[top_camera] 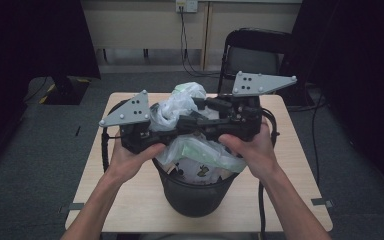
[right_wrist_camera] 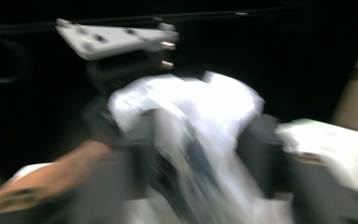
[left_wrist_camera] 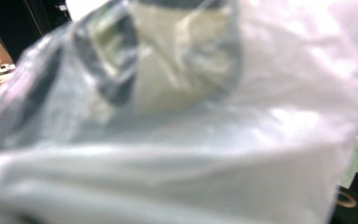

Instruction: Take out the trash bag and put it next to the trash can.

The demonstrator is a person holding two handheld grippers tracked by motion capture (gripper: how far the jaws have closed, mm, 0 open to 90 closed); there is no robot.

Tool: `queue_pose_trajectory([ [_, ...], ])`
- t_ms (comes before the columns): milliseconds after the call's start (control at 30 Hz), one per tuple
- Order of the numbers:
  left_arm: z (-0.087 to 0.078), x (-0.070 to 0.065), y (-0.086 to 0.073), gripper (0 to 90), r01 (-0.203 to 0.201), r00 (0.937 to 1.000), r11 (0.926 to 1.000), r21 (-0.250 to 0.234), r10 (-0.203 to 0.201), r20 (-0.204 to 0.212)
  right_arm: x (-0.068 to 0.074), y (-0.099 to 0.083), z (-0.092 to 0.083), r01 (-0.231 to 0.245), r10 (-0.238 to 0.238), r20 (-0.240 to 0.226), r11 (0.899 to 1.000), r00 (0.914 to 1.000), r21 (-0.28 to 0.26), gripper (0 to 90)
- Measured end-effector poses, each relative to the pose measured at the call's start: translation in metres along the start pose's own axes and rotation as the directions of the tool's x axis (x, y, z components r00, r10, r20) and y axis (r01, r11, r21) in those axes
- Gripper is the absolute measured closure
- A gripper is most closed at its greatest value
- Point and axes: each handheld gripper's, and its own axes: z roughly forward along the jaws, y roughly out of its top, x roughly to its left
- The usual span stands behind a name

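Note:
A black bin stands on the wooden table, lined with a clear plastic bag whose top is gathered up above the rim. Both grippers are held level over the bin, pointing at each other. My left gripper reaches into the bunched plastic and is shut on it; in the left gripper view the bag lies right against the camera and hides the jaws. My right gripper has its blurred jaws apart with a twisted strand of the bag between them.
Green and white wrappers fill the bin under the grippers. A black chair stands behind the table's far edge, with dark screens on either side. Cables hang off both grippers beside the bin. The left gripper's grey plate faces the right gripper view.

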Motion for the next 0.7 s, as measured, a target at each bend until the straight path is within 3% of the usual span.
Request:
queue_pose_trajectory([
  [33,-0.008,0.003,0.001,86.1,0.017,0.9998,0.9993,-0.034,-0.017,-0.001,-0.002,0.000,-0.008,-0.007,0.006,0.052,1.000,0.9986,0.006,30.7],
  [133,-0.023,0.007,0.004,86.3,0.033,0.9993,0.9965,-0.076,-0.035,-0.016,-0.006,-0.003,-0.022,-0.007,0.006,0.133,1.000,0.9911,0.013,24.1],
  [233,-0.036,0.011,0.006,86.3,0.057,0.9981,0.9922,-0.111,-0.059,-0.015,-0.011,-0.010,-0.031,-0.020,0.016,0.146,1.000,0.9892,0.023,21.1],
  [333,-0.040,0.012,0.006,86.2,0.059,0.9977,0.9919,-0.112,-0.063,-0.027,-0.014,-0.015,-0.032,-0.026,0.022,0.142,0.999,0.9896,0.031,19.5],
  [367,-0.040,0.013,0.006,86.1,0.066,0.9976,0.9908,-0.118,-0.068,-0.013,-0.015,-0.020,-0.030,-0.027,0.021,0.127,0.999,0.9916,0.043,27.0],
  [400,-0.040,0.013,0.006,86.0,0.066,0.9976,0.9908,-0.118,-0.068,-0.013,-0.016,-0.022,-0.028,-0.021,0.015,0.116,0.998,0.9931,0.052,44.8],
  [433,-0.039,0.013,0.005,85.5,0.070,0.9975,0.9908,-0.117,-0.068,0.021,-0.016,-0.023,-0.025,-0.008,0.002,0.082,0.998,0.9966,0.063,58.3],
  [500,-0.036,0.013,0.003,80.1,0.063,0.9972,0.9928,-0.102,-0.059,0.047,-0.013,-0.023,-0.019,0.014,-0.018,0.054,0.997,0.9983,0.079,79.4],
  [633,-0.028,0.006,0.004,49.3,0.032,0.9994,0.9982,-0.051,-0.031,0.017,-0.007,-0.012,-0.011,0.034,-0.036,0.029,0.997,0.9989,0.072,86.6],
  [700,-0.023,0.002,0.006,33.5,-0.004,0.9998,1.0000,-0.002,0.004,-0.021,-0.003,-0.005,-0.009,0.031,-0.031,0.005,0.998,0.9995,0.055,87.4],
])
